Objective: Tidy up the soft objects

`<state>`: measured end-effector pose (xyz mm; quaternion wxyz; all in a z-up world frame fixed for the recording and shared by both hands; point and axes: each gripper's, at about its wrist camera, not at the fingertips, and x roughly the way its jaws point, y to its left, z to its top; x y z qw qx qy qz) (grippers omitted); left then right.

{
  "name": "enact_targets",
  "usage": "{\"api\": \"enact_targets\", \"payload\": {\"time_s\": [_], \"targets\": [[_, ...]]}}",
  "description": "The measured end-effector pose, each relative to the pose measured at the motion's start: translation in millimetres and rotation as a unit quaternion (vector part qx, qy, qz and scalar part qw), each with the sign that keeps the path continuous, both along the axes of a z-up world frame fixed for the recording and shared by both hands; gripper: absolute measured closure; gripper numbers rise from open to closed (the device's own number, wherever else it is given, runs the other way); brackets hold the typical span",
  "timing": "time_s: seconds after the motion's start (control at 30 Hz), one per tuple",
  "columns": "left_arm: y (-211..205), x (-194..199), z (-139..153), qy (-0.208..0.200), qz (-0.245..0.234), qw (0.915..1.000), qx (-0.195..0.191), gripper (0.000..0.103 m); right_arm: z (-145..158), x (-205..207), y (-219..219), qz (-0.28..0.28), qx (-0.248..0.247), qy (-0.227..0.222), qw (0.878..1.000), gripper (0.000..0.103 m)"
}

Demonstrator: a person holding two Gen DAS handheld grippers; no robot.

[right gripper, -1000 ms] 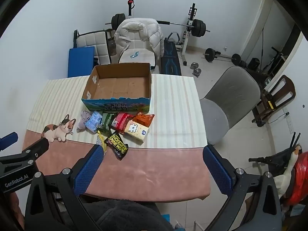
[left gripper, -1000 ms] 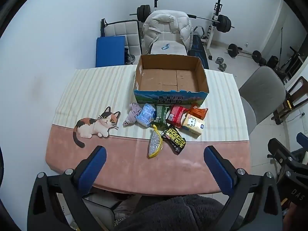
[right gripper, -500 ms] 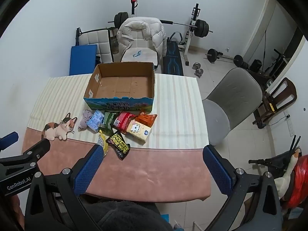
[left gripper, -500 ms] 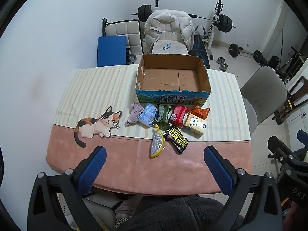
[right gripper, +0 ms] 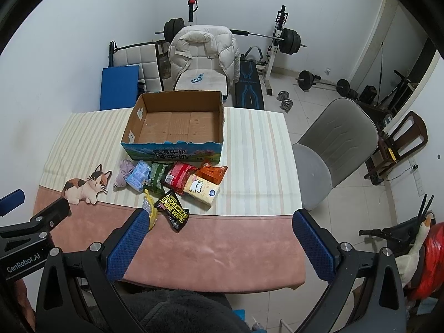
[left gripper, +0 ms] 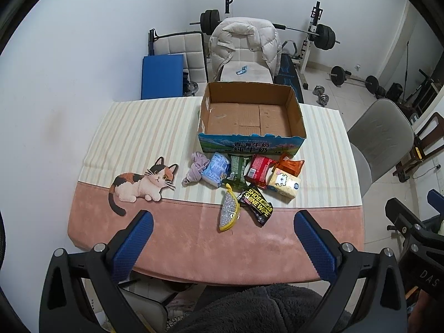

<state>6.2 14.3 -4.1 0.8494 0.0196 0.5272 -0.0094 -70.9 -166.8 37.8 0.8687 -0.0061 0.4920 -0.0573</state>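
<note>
Above the table [left gripper: 177,244], both hand-held grippers wide and empty, slightly nearer the box [left gripper: 251,141]

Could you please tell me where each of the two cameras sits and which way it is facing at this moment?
Left wrist: on the left gripper, held above the table's near edge, looking forward and down at the cardboard box; its open blue jaws, a dark fleece garment and the right gripper's body at the right edge show.
Right wrist: on the right gripper, further right, same direction; its open jaws, the fleece and the left gripper's body at the left edge show.
Shared: box, packets, cat print, grey chair, weight bench.
</note>
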Motion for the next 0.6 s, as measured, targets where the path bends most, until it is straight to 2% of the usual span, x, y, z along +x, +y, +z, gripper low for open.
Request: {"api": "enact_targets", "payload": {"time_s": [0.6], "targets": [[-1.9, 1.0, 0.9, 0.001, 0.0, 1.0, 0.001, 0.0, -1.4, 3.1, 6.1, -0.002, 0.001, -0.001, 1.0, 0.0]]}}
